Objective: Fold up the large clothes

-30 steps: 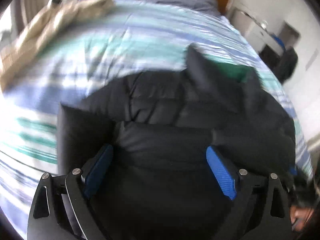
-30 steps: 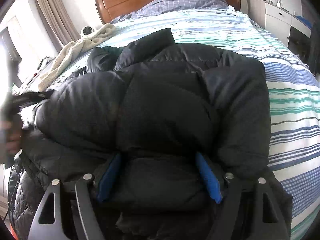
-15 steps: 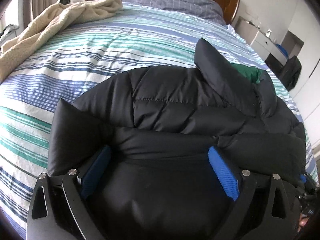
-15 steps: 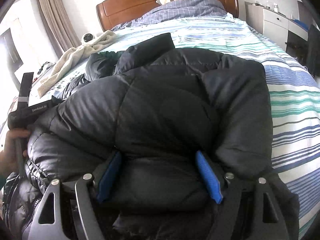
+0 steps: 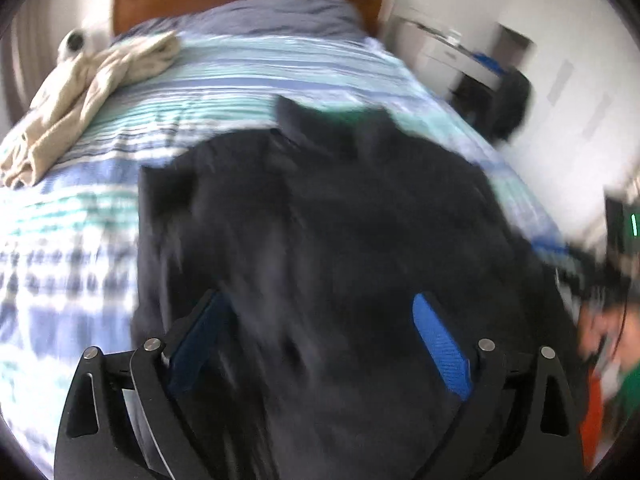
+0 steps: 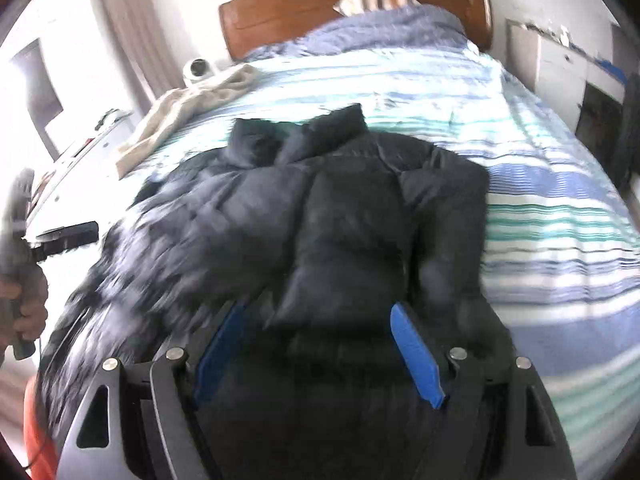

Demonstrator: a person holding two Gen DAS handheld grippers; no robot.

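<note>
On a striped bedspread [image 6: 560,216] below a wooden headboard [image 6: 320,0], a black puffer jacket [image 6: 360,220] lies partly folded, collar toward the pillows. The left gripper [image 5: 320,344] and right gripper [image 6: 320,344] each stand spread around bunched fabric; through motion blur, whether either pinches it cannot be told. Folding cleanly likely calls for level, matched hands.
</note>
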